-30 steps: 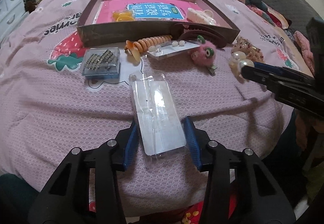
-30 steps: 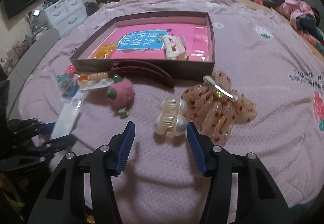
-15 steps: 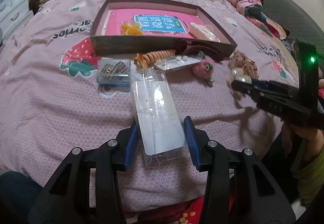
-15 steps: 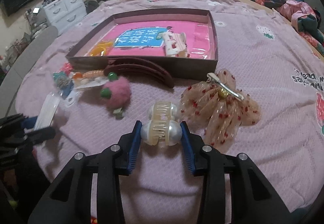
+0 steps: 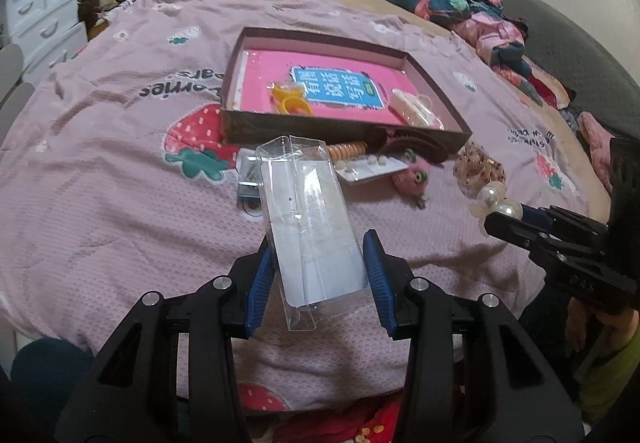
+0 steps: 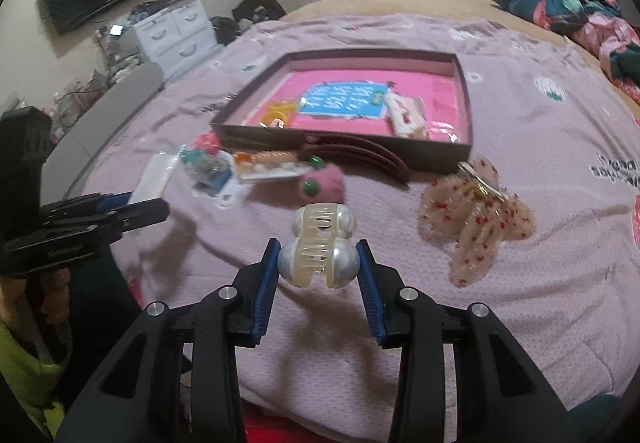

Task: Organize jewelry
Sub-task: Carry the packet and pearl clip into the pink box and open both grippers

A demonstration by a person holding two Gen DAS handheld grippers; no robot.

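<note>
My left gripper [image 5: 318, 267] is shut on a clear plastic package [image 5: 308, 219], held tilted above the pink bedspread. My right gripper [image 6: 318, 263] is shut on a pearl claw clip [image 6: 320, 249], raised off the bed; the same pearl claw clip [image 5: 496, 201] shows at the right gripper's tip in the left wrist view. Beyond both stands a brown shallow box [image 5: 344, 133] with a pink booklet [image 5: 332, 89], an orange item [image 5: 290, 101] and a cream claw clip [image 5: 414, 109] inside. The left gripper [image 6: 132, 205] with its package appears at the left of the right wrist view.
In front of the box lie a dark curved hair clip [image 6: 368, 155], a pink fuzzy strawberry clip [image 6: 324, 183], an orange spiral tie [image 5: 348, 150], an earring card [image 5: 368, 167], a small blue case [image 6: 210, 173] and a red-dotted bow clip [image 6: 478, 211]. Clothes [image 5: 460, 3] are piled far right; white drawers [image 6: 174, 31] stand left.
The right gripper closed on the pearl claw clip and lifted it off the bed. The left gripper rose and tipped the clear package upward, covering the blue case from its view.
</note>
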